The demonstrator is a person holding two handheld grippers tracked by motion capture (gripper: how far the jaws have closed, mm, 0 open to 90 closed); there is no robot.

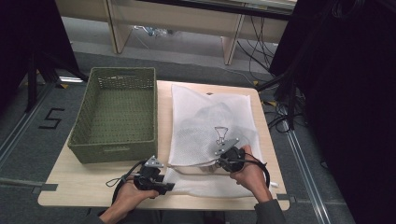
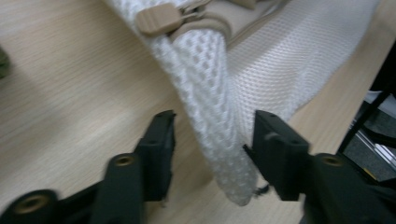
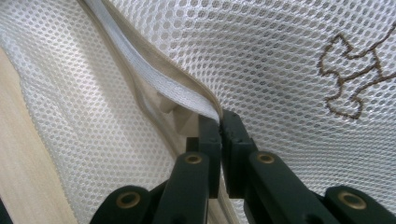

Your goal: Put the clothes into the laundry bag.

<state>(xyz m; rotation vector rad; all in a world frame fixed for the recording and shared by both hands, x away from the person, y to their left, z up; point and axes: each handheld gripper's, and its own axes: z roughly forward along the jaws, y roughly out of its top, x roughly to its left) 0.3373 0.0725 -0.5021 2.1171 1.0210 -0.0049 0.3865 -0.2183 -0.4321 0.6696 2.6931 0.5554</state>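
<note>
My right gripper (image 3: pixel 220 122) clamped on upper edge of white mesh zip bag (image 1: pixel 212 123); my left gripper (image 2: pixel 212 140) jaws apart, bag's corner fold hanging between, unpinched.

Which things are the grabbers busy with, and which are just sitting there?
Busy with: white mesh laundry bag, its zipper edge pinched shut by the right gripper; left gripper open around a mesh fold.
Just sitting: green woven basket, table.
</note>
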